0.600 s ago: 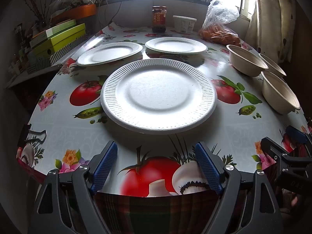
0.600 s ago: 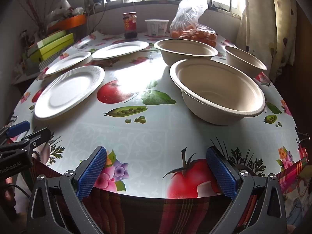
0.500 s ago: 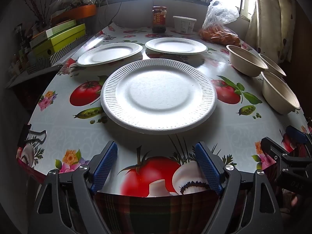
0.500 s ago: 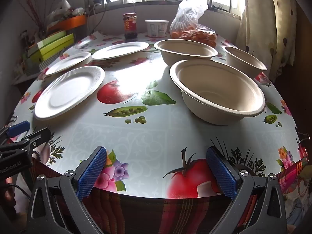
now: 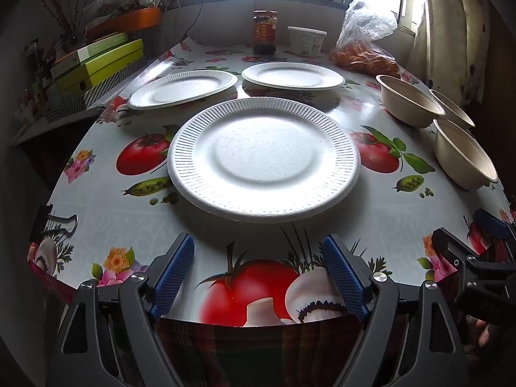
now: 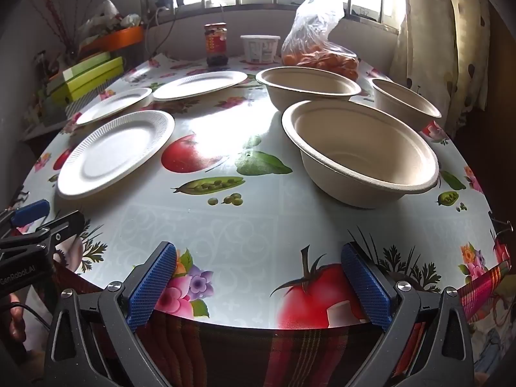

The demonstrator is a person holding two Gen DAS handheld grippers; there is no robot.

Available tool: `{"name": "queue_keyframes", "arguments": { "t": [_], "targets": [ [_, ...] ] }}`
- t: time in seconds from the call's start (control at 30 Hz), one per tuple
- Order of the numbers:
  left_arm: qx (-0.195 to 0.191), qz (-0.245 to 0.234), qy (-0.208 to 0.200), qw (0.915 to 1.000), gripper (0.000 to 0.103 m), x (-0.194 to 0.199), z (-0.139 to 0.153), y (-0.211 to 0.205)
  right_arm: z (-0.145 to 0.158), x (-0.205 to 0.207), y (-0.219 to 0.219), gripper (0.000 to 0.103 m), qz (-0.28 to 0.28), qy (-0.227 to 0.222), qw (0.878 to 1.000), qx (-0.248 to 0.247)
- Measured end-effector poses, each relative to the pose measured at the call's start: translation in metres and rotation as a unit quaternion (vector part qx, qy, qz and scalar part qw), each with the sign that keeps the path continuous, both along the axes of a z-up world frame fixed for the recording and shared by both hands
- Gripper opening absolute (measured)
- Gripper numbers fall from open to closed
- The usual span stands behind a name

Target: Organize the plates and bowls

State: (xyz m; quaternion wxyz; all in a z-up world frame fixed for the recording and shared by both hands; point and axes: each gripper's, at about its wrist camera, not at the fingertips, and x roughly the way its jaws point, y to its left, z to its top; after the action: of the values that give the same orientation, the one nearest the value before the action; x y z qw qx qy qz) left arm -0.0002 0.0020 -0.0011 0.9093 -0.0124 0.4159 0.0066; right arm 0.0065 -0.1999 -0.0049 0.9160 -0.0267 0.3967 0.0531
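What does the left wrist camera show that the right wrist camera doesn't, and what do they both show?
Only the left wrist view: the left gripper head-on, jaws open, aimed at the nearest plate, and a binder clip at the table's left edge.

Only the right wrist view: the right gripper head-on, jaws open, and the inside of the nearest bowl, which the left view sees only side-on.

Both: three white plates, three tan bowls, the jar, the white tub, the bag of oranges, and each other's gripper at the frame edge.

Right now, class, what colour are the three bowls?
The bowls are plain beige, clearest in the right wrist view.
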Motion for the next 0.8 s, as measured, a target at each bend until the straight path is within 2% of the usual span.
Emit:
{"name": "queue_keyframes", "arguments": {
  "t": [0.8],
  "targets": [
    [0.000, 0.001, 0.000, 1.0000, 0.082, -0.0011, 0.0017, 0.0008, 0.0003, -0.0002, -0.0002, 0.103, 0.000, -0.002, 1.000, 0.000]
  ]
}}
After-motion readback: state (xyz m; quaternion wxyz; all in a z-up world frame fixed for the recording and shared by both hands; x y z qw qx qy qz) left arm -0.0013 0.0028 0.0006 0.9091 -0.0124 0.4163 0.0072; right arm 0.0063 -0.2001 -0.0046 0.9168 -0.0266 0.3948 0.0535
